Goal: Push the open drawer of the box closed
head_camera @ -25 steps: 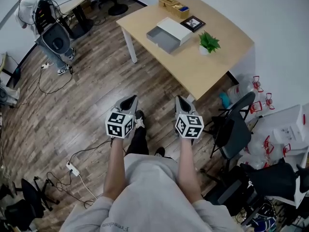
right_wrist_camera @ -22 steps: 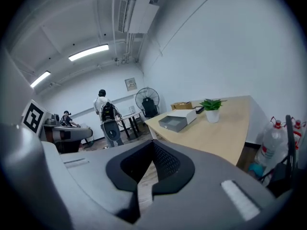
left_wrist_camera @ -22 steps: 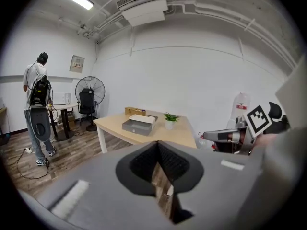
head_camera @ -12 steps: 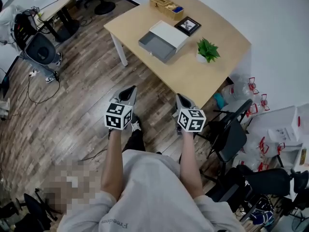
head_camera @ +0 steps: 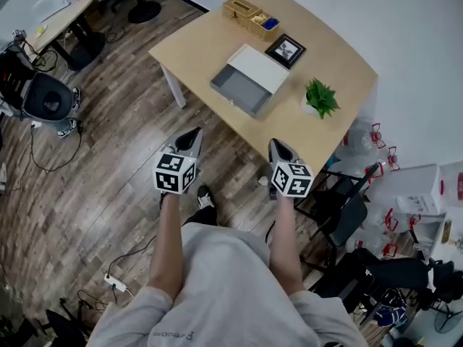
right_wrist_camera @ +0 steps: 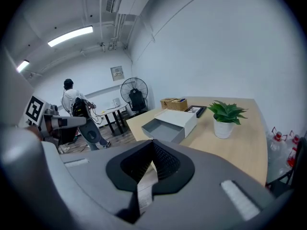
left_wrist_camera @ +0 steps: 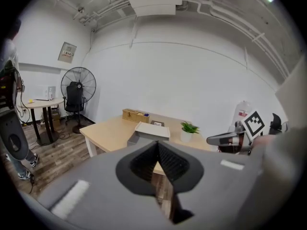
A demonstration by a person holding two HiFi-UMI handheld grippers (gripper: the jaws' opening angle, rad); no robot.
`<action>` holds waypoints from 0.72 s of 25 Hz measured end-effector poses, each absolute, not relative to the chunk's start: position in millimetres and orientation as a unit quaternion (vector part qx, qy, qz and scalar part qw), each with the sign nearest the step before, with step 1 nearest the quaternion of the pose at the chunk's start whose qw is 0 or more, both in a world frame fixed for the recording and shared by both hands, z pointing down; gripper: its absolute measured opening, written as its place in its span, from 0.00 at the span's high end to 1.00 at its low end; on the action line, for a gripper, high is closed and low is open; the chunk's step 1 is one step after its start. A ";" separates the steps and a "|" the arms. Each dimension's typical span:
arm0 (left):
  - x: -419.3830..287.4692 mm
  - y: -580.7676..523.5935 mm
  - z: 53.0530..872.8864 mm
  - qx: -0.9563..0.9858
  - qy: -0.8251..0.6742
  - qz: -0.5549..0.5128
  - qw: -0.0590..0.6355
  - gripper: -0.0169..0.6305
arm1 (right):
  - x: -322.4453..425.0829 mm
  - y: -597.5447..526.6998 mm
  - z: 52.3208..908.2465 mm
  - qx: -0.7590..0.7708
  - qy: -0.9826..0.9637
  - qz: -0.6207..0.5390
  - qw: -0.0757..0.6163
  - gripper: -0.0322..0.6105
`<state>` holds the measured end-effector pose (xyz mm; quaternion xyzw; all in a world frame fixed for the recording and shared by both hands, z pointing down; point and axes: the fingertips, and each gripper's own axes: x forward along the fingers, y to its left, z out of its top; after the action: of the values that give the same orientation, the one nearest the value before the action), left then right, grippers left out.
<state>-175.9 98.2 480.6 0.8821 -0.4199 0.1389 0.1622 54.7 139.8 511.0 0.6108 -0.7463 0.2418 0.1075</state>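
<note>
A white box (head_camera: pixel 260 66) lies on the light wooden table (head_camera: pixel 210 40), its grey drawer (head_camera: pixel 241 91) pulled out toward the table's near edge. Both grippers are held over the wooden floor, short of the table and touching nothing. My left gripper (head_camera: pixel 193 135) is shut and empty, below and left of the drawer. My right gripper (head_camera: pixel 275 145) is shut and empty, just before the table's near edge. The drawer (right_wrist_camera: pixel 162 128) and box (right_wrist_camera: pixel 181 119) show ahead in the right gripper view. In the left gripper view the box (left_wrist_camera: pixel 151 130) sits just above the closed jaws.
A potted plant (head_camera: pixel 320 97), a picture frame (head_camera: pixel 286 50) and a wooden organiser (head_camera: pixel 250 14) share the table. A dark chair (head_camera: pixel 341 202) and clutter stand at the right. An office chair (head_camera: pixel 45 100) and floor cables lie left. A person (right_wrist_camera: pixel 72 101) stands far off.
The table and box have come nearer and lower in the head view as I stepped toward them. Both grippers stay shut and held out in front.
</note>
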 end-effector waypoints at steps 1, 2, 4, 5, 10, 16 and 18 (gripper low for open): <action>-179.6 89.4 480.6 0.884 -0.416 0.139 0.163 0.89 | 54.2 132.0 511.3 0.615 -0.742 0.241 0.112 0.95; -184.1 81.1 480.7 0.885 -0.413 0.138 0.163 0.89 | 53.5 124.5 511.6 0.619 -0.739 0.240 0.116 0.95; -193.8 66.0 482.3 0.887 -0.408 0.140 0.165 0.89 | 52.8 109.4 512.0 0.627 -0.732 0.240 0.120 0.95; -197.8 59.7 484.4 0.888 -0.405 0.142 0.166 0.89 | 53.7 102.1 511.6 0.630 -0.729 0.239 0.123 0.95; -207.6 41.0 501.7 0.889 -0.392 0.147 0.187 0.89 | 47.9 73.6 500.4 0.593 -0.763 0.202 0.161 0.95; -205.5 32.7 518.8 0.893 -0.369 0.161 0.202 0.89 | 40.9 47.8 499.8 0.534 -0.788 0.133 0.276 0.95; -206.9 29.3 521.3 0.892 -0.369 0.162 0.204 0.89 | 42.5 35.5 500.1 0.531 -0.788 0.129 0.283 0.95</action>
<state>-206.9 29.3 521.3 0.8920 -0.3694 0.1618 0.2044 42.5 35.5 500.1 0.5314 -0.7880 0.1286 0.2832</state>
